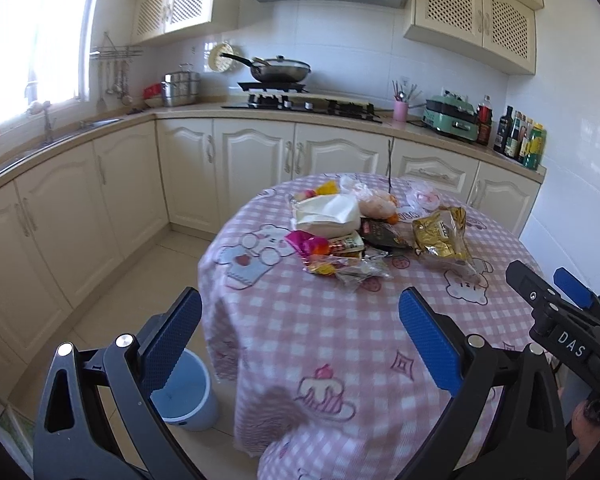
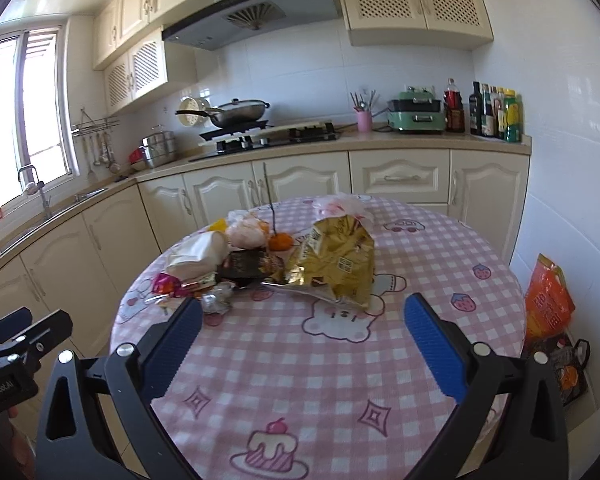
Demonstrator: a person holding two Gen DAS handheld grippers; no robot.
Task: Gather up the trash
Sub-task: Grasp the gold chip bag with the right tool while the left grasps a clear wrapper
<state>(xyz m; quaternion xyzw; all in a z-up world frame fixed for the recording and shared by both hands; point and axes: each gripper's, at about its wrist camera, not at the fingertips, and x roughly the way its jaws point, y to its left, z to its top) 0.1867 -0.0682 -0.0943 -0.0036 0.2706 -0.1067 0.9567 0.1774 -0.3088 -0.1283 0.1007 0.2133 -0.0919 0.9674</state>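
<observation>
Both claws, left claw point(image 1: 300, 332) and right claw point(image 2: 303, 332), were found with fingers spread apart and gripping nothing, held above the near edge of the bench point(image 2: 440, 264). The trash pile point(image 2: 236, 268), including a gold foil bag point(image 2: 336, 264), lay at the bench's far centre. A blue bin point(image 1: 188, 396) stood on the floor at the bench's left.

From my left wrist camera I look down across the round table point(image 1: 340, 340) toward the stove, bin point(image 1: 188, 396) at lower left. My right wrist camera sits alongside, slightly nearer, sharing the table point(image 2: 320, 360) and wrapper pile point(image 2: 260, 264).
</observation>
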